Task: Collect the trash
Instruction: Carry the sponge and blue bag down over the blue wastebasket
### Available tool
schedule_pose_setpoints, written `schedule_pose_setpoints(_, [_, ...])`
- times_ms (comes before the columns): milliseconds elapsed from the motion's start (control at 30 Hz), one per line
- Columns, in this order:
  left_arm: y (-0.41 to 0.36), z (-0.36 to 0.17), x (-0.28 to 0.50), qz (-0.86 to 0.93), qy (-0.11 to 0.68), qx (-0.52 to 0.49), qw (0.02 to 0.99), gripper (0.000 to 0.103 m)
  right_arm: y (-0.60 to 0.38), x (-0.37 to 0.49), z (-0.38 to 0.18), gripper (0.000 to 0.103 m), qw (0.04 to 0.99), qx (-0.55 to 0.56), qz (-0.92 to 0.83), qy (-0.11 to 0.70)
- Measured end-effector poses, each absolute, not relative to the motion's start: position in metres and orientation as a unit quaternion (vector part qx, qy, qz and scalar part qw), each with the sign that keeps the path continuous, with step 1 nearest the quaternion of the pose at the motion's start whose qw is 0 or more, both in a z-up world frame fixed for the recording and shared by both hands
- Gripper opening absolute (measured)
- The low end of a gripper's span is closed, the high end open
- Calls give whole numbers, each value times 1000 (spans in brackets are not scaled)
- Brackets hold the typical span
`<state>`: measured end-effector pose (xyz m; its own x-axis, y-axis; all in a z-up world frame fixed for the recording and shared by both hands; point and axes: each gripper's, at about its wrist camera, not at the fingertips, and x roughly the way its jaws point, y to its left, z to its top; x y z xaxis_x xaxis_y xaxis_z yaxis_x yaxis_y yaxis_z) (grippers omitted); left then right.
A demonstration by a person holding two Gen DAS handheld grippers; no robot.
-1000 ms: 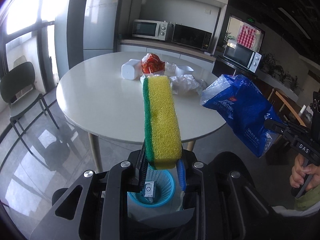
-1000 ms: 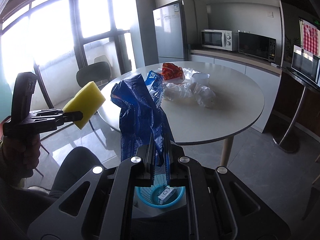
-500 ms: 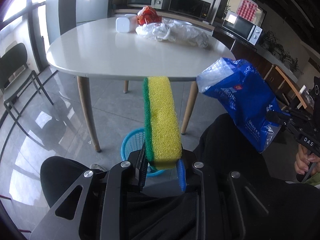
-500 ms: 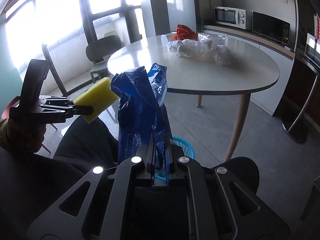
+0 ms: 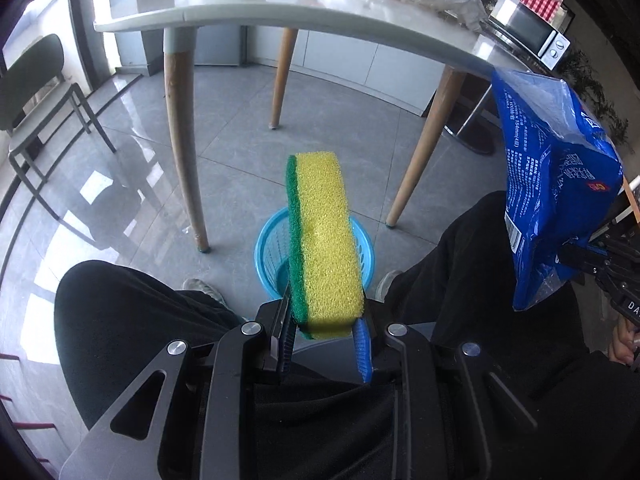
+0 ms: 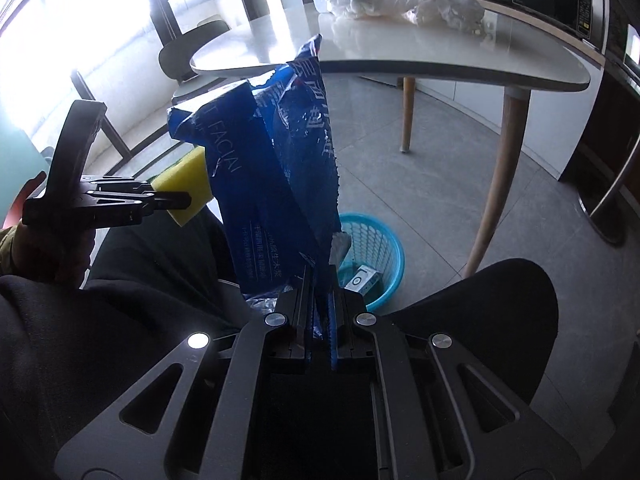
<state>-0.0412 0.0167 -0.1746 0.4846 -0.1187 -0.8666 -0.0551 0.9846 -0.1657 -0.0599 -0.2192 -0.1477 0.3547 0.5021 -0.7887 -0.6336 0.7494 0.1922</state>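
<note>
Our left claw [image 5: 326,330] pinches a yellow-and-green sponge [image 5: 323,240]; our right claw [image 6: 320,300] clamps a crinkled blue plastic wrapper [image 6: 276,168]. Both hang above the small blue mesh bin [image 6: 372,248] between our knees. The light wrapper may drift past the rim.

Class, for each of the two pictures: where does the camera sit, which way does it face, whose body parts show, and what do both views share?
Left wrist: on the left gripper, facing down past the sponge; knees show.
Right wrist: on the right gripper, facing down past the blue bag; legs and left hand show.
Shared: blue basket, table, sponge, bag.
</note>
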Motion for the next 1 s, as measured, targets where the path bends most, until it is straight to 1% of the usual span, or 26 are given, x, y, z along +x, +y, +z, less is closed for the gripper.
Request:
schedule_pose_setpoints(533, [28, -211, -9, -35, 550, -121, 826, 24, -197, -27, -213, 2, 781, -78, 316, 533])
schedule_pose_setpoints(800, [35, -231, 17, -47, 566, -155, 808, 24, -179, 11, -237, 2, 773, -95, 293, 555])
schedule_pose_setpoints(1000, [37, -246, 33, -26, 563, -150, 812, 24, -154, 36, -261, 2, 756, -107, 284, 580])
